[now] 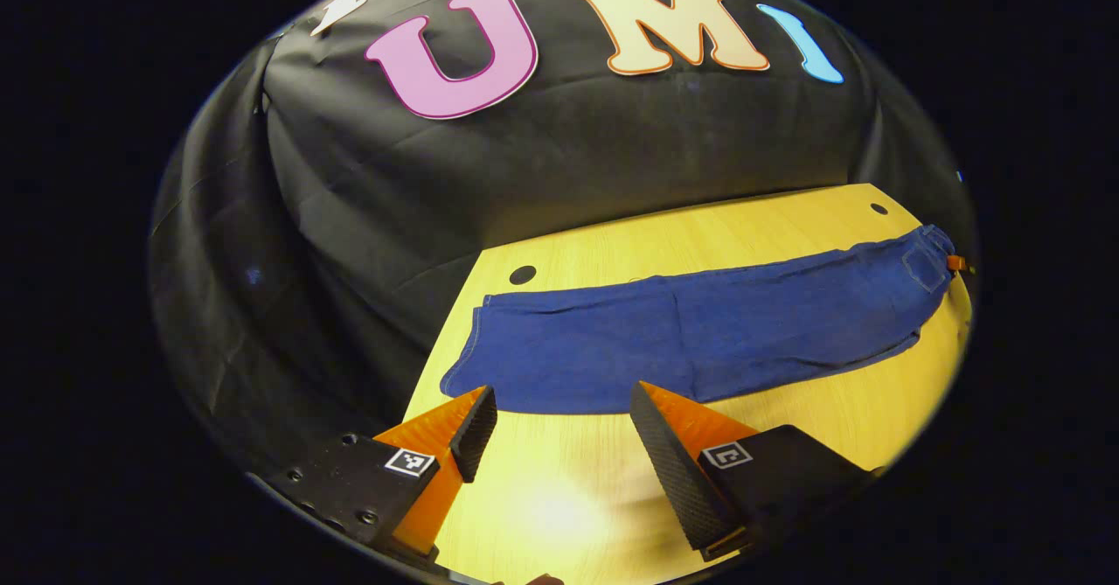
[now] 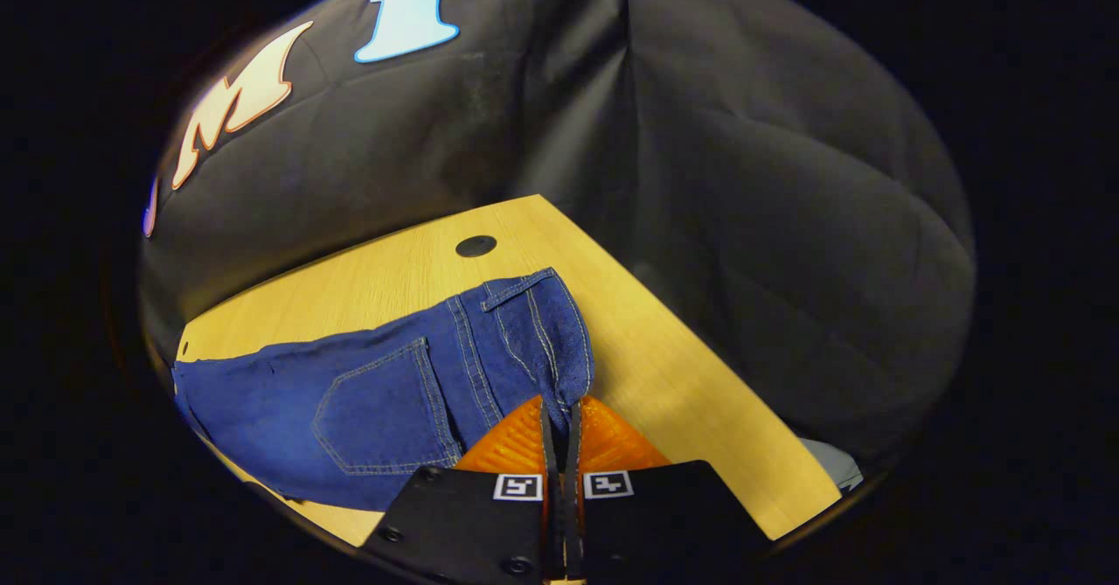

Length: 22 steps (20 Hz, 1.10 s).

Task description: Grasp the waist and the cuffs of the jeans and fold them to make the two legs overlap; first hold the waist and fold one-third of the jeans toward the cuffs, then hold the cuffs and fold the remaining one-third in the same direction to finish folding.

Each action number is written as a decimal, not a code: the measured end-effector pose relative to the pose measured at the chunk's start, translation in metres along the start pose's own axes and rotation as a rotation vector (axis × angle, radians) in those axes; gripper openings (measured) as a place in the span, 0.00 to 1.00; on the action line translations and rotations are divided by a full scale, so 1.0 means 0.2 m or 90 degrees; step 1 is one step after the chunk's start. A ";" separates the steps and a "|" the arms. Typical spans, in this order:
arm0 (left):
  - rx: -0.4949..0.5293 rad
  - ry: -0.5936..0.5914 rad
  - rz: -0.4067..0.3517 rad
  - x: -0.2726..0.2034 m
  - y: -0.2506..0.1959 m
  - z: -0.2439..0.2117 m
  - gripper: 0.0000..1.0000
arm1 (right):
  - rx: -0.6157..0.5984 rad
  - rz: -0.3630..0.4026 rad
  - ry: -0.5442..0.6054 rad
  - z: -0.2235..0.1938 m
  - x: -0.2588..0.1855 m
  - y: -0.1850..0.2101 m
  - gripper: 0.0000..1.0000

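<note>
Dark blue jeans (image 1: 699, 331) lie flat in one long strip across the yellow wooden table (image 1: 559, 497); the two legs seem to lie one on the other. In the left gripper view the cuffs (image 1: 468, 349) are at the left and the waist (image 1: 931, 253) at the far right. My left gripper (image 1: 561, 393) hovers open just short of the near edge of the legs, beside the cuffs, holding nothing. In the right gripper view my right gripper (image 2: 560, 406) is shut on the waistband corner (image 2: 568, 375) of the jeans (image 2: 376, 401), next to a back pocket (image 2: 376, 410). An orange bit of the right gripper (image 1: 959, 263) shows at the waist.
The table (image 2: 682, 366) has round dark holes (image 1: 522, 275) (image 2: 476, 246) near its far edge. Black cloth walls stand close behind the table and on both sides. Its right edge falls away just past the waist.
</note>
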<state>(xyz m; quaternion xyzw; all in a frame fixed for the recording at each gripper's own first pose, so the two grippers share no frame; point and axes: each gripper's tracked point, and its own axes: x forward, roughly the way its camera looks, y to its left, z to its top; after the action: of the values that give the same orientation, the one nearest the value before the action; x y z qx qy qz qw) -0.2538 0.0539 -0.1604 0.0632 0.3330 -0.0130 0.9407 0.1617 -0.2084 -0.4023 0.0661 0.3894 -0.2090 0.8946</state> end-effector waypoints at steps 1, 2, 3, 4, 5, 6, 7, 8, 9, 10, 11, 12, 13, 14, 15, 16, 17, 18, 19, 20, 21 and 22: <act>0.000 0.000 0.004 0.01 0.03 0.00 0.95 | -0.004 0.003 -0.005 0.05 -0.01 -0.01 0.03; -0.008 0.001 0.004 0.01 0.05 -0.01 0.95 | -0.007 0.006 -0.015 0.10 -0.04 0.00 0.03; -0.021 0.003 -0.004 0.02 0.05 -0.02 0.95 | -0.012 0.008 -0.029 0.12 -0.06 0.01 0.03; -0.029 0.004 -0.014 0.02 0.05 -0.03 0.95 | -0.019 0.014 -0.046 0.16 -0.09 0.04 0.03; -0.032 0.004 -0.018 0.02 0.07 -0.02 0.95 | -0.025 0.022 -0.061 0.20 -0.14 0.07 0.03; -0.032 0.005 -0.018 0.04 0.10 -0.03 0.95 | -0.032 0.031 -0.081 0.25 -0.22 0.10 0.00; -0.032 0.008 -0.019 0.06 0.12 -0.04 0.95 | -0.041 0.044 -0.101 0.29 -0.29 0.13 0.03; -0.034 0.009 -0.023 0.07 0.15 -0.04 0.95 | -0.050 0.055 -0.119 0.33 -0.36 0.16 0.03; -0.036 0.009 -0.027 0.09 0.17 -0.04 0.95 | -0.057 0.070 -0.137 0.33 -0.43 0.16 0.02; -0.037 0.009 -0.031 0.10 0.20 -0.04 0.95 | -0.066 0.081 -0.147 0.35 -0.50 0.17 0.02; -0.036 0.009 -0.034 0.12 0.22 -0.05 0.95 | -0.070 0.094 -0.157 0.38 -0.55 0.15 0.03; -0.036 0.008 -0.036 0.14 0.25 -0.04 0.95 | -0.072 0.107 -0.163 0.39 -0.59 0.16 0.02; -0.036 0.008 -0.040 0.16 0.27 -0.04 0.95 | -0.073 0.114 -0.172 0.40 -0.62 0.13 0.03; -0.037 0.007 -0.044 0.18 0.29 -0.04 0.95 | -0.077 0.124 -0.176 0.40 -0.64 0.12 0.02; -0.037 0.006 -0.050 0.19 0.31 -0.04 0.95 | -0.080 0.133 -0.185 0.41 -0.66 0.11 0.02; -0.036 0.004 -0.055 0.20 0.33 -0.04 0.95 | -0.082 0.145 -0.194 0.42 -0.69 0.10 0.03; -0.035 0.002 -0.058 0.22 0.36 -0.04 0.95 | -0.082 0.157 -0.198 0.44 -0.73 0.10 0.03; -0.034 0.002 -0.062 0.24 0.38 -0.04 0.95 | -0.081 0.172 -0.204 0.46 -0.78 0.10 0.03; -0.033 0.003 -0.065 0.25 0.41 -0.05 0.95 | -0.078 0.184 -0.210 0.48 -0.82 0.08 0.02; -0.032 0.003 -0.069 0.27 0.43 -0.06 0.95 | -0.076 0.196 -0.210 0.47 -0.82 0.10 0.03; -0.031 0.004 -0.074 0.28 0.45 -0.06 0.95 | -0.074 0.206 -0.210 0.48 -0.81 0.11 0.02; -0.029 0.006 -0.078 0.29 0.49 -0.07 0.95 | -0.074 0.213 -0.208 0.49 -0.82 0.11 0.05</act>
<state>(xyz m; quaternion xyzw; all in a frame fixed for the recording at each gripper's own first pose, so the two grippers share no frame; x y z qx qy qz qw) -0.2109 0.1529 -0.1966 0.0213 0.3405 -0.0630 0.9379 0.1368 -0.1625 -0.2173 0.0432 0.2344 -0.0432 0.9702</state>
